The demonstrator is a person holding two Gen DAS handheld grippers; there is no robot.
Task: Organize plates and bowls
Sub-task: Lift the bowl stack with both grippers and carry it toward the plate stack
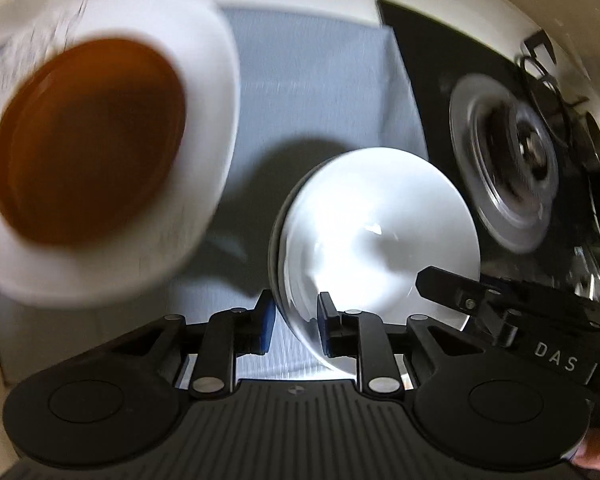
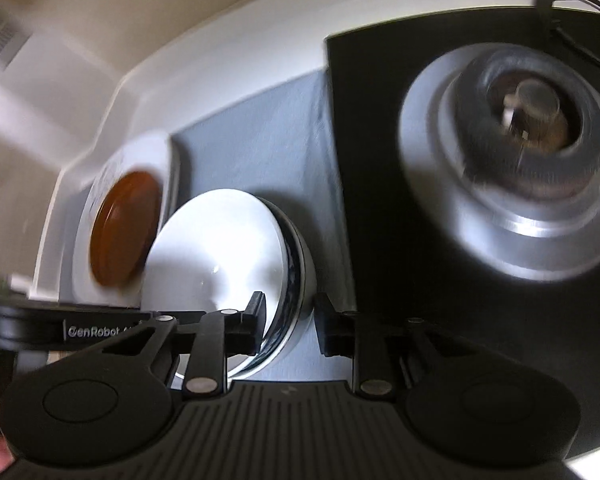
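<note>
A white bowl (image 1: 380,236) sits on the grey mat (image 1: 312,92); in the right wrist view it (image 2: 216,248) shows a dark-patterned rim. My left gripper (image 1: 296,320) has its blue-padded jaws on either side of the bowl's near rim, close to it. My right gripper (image 2: 290,324) straddles the bowl's rim on the other side, with a gap at the right finger. A brown plate (image 1: 88,140) lies on a white plate (image 1: 212,120) to the left; they also show in the right wrist view (image 2: 124,228).
A stack of grey plates and bowls (image 2: 512,156) stands on a black mat (image 2: 372,160) at the right; it also shows in the left wrist view (image 1: 504,160). A white counter edge (image 2: 228,36) runs behind. Black cables (image 1: 556,92) lie far right.
</note>
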